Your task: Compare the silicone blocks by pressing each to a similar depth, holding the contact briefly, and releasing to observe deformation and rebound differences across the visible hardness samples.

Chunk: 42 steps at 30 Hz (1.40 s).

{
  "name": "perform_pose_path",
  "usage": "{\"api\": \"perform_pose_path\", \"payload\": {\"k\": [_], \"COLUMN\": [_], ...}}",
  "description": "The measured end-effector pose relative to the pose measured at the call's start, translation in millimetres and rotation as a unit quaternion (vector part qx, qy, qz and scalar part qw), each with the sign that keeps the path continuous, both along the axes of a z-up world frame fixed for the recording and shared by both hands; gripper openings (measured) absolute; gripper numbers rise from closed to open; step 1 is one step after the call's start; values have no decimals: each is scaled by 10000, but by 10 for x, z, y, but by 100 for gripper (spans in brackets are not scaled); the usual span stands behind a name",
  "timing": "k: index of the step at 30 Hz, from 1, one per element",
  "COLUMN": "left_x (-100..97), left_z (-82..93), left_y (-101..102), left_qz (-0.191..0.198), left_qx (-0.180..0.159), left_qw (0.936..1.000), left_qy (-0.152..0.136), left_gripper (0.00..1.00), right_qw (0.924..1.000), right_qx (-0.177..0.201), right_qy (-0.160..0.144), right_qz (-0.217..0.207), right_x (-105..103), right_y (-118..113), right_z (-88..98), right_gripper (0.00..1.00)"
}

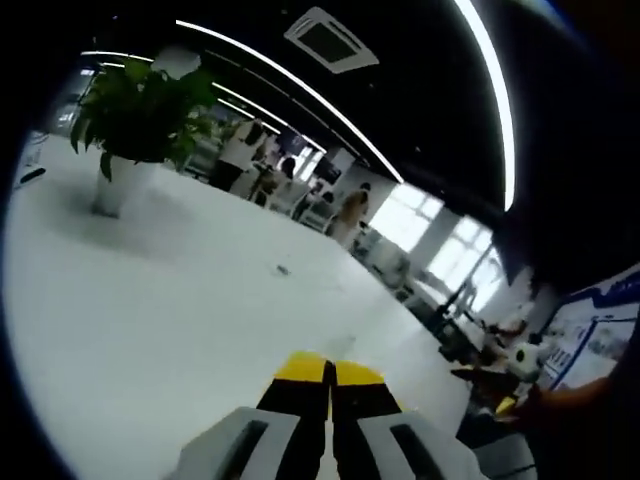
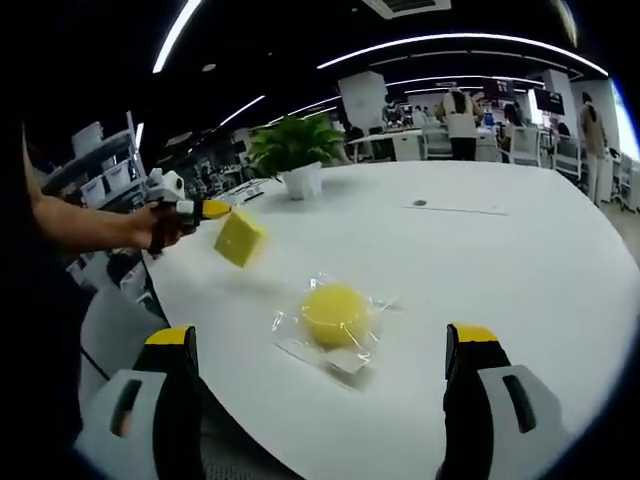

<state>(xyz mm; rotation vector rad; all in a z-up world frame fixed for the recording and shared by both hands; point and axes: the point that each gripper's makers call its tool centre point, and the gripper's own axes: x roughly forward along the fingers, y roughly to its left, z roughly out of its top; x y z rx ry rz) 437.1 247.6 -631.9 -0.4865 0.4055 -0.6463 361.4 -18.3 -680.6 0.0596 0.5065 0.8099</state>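
A round yellow silicone block (image 2: pixel 335 312) in a clear plastic bag lies on the white table (image 2: pixel 500 270), near its front edge. My right gripper (image 2: pixel 320 338) is open wide, one jaw on each side of the block and nearer than it, nothing between the fingers. A square yellow block (image 2: pixel 241 237) sits tilted at the tip of my left gripper (image 2: pixel 218 209), which a hand holds at the table's left edge; I cannot tell if they touch. In the left gripper view, my left gripper (image 1: pixel 328 372) is shut, yellow tips together, over the bare table (image 1: pixel 150 320).
A potted plant (image 2: pixel 295 150) (image 1: pixel 140 110) stands on the table further back. A small dark spot (image 1: pixel 282 269) marks the tabletop. People (image 2: pixel 462 115) and desks fill the office beyond. Shelves with boxes (image 2: pixel 100 160) stand at the left.
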Motion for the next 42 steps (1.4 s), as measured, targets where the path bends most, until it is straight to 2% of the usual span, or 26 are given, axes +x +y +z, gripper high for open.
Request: {"api": "perform_pose_path", "payload": {"k": [4, 6, 7, 10, 14, 15, 21, 27, 33, 38, 39, 42], "left_x": [-99, -112, -125, -178, -250, -279, -409, -529, -655, -750, -763, -814], "left_z": [213, 261, 314, 487, 647, 712, 1149, 1445, 1606, 1617, 1624, 1673], "left_y": [-76, -90, -107, -154, -259, -291, -415, -529, -687, -831, -852, -922], "left_qz": [-297, -400, -460, -604, -924, -1047, -1314, -1468, -1692, -1845, -1872, -1943], "left_qx": [125, 219, 253, 254, 388, 407, 159, -219, -496, -625, -657, -750], "left_qw": [9991, 9982, 9975, 9956, 9911, 9893, 9825, 9775, 9708, 9677, 9670, 9643], "left_qy": [-280, -396, -473, -671, -873, -930, -1311, -1496, -1627, -1603, -1599, -1637], "left_gripper": [0, 0, 0, 0, 0, 0, 0, 0, 0, 0, 0, 0], "right_qw": [9996, 9978, 9974, 9950, 9919, 9907, 9835, 9744, 9622, 9529, 9492, 9453], "right_qx": [134, -75, -75, 181, 326, 460, 888, 1207, 1560, 1883, 2003, 2044], "right_qy": [-97, -306, -293, -104, -222, -228, -405, -581, -699, -770, -793, -753], "right_qz": [249, 592, 654, 974, 1205, 1262, 1523, 1805, 2118, 2248, 2296, 2430], "right_x": [-13, -42, -57, -106, -59, -40, 28, 34, -30, -40, -53, -90], "right_y": [114, 208, 251, 429, 591, 647, 872, 1045, 1263, 1405, 1442, 1523], "right_z": [139, 153, 160, 219, 358, 421, 743, 1006, 1196, 1331, 1360, 1310], "right_gripper": [96, 94, 93, 92, 92, 91, 89, 87, 80, 72, 71, 66]}}
